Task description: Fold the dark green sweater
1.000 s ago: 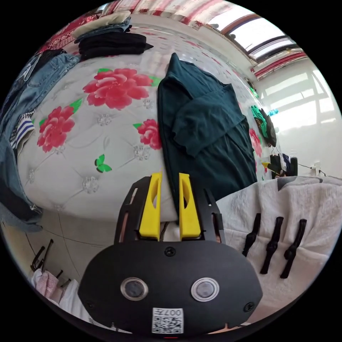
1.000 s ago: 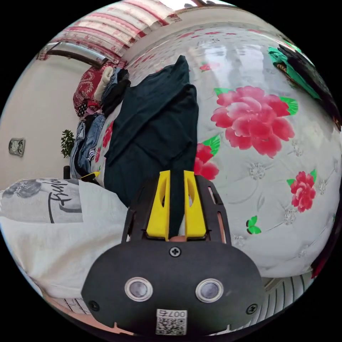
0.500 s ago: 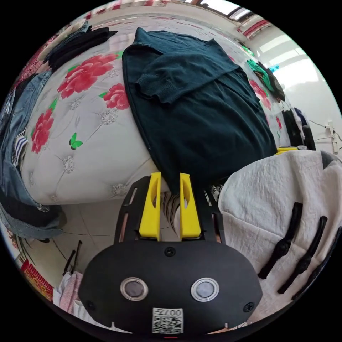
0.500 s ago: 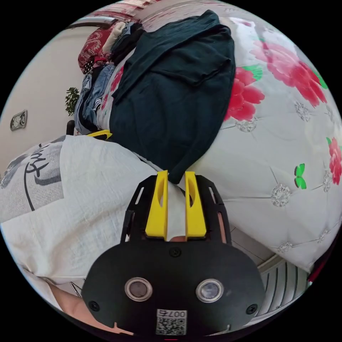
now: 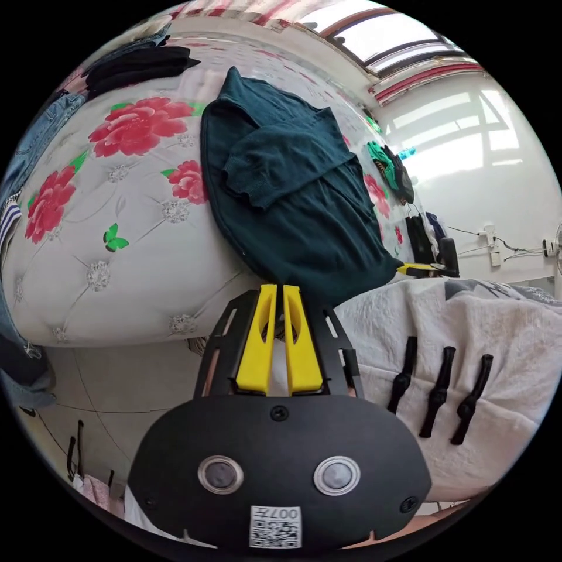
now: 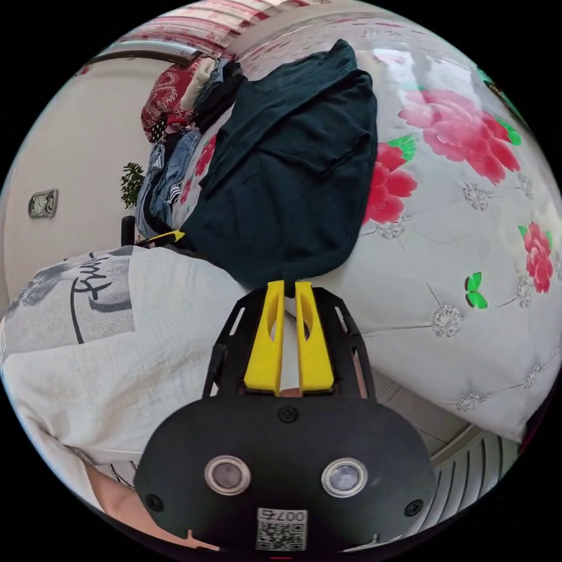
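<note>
Sweater: the dark green sweater lay on the flowered bed cover, both sleeves already crossed over the chest, its hem hanging at the near edge of the bed.
Left side: the left gripper sat at the hem's left corner, yellow jaws drawn nearly together at the tips; cloth met the tips, but whether they pinched it could not be told.
Right side: the right gripper sat at the hem's other corner, its jaws likewise almost together, with the same doubt about a real pinch.
Step in hand: judged to be taking the hem corners to carry them up toward the collar.
Doing it well: both corners wanted a firm bite through every layer before lifting, else one side would drop.
Travel: the two corners were best raised level and together, so the fold line ran straight across.
Watch: the crossed sleeves could slide out if the cloth were dragged rather than lifted.
Bystanders: stacked clothes lay well apart, no hindrance.
</note>
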A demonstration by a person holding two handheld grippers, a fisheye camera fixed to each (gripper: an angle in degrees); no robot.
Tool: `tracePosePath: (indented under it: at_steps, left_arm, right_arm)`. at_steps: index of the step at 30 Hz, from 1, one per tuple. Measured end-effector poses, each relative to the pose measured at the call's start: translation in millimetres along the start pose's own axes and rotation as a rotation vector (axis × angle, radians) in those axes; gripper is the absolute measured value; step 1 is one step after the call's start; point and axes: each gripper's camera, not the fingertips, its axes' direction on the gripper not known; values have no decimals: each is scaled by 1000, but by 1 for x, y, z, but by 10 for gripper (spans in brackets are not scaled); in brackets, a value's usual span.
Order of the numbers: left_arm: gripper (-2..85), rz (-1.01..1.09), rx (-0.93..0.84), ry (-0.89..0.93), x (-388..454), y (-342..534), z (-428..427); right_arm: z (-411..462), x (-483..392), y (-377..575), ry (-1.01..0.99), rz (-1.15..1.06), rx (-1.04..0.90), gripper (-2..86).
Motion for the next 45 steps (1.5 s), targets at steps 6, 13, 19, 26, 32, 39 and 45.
tracePosePath:
  at_steps: [6,13,19,26,32,39,45]
  left_arm:
    - [-6,24,160,115,-10,-37,-40]
    - [2,-123,326,175,-57,-137,-68]
    - [52,-402,343,155,-99,-179,-38]
    - [81,-304,216,-55,-107,-130,-25]
    - [91,-129,197,-121,-72,-121,-13]
    - [105,-176,108,-152,-72,-143,-4]
    - [104,-95,211,-213,-64,-110,-40]
  right_arm:
    - [-48,3,-17,-133,28,195,5]
    - [-120,-1,-116,-202,-25,397,14]
    - [-91,8,-204,-120,21,412,48]
    - [-48,29,-140,93,132,394,74]
    - [-23,9,-111,246,46,302,89]
    - [20,-9,-140,333,-42,142,88]
    - [16,-9,-138,286,0,145,74]
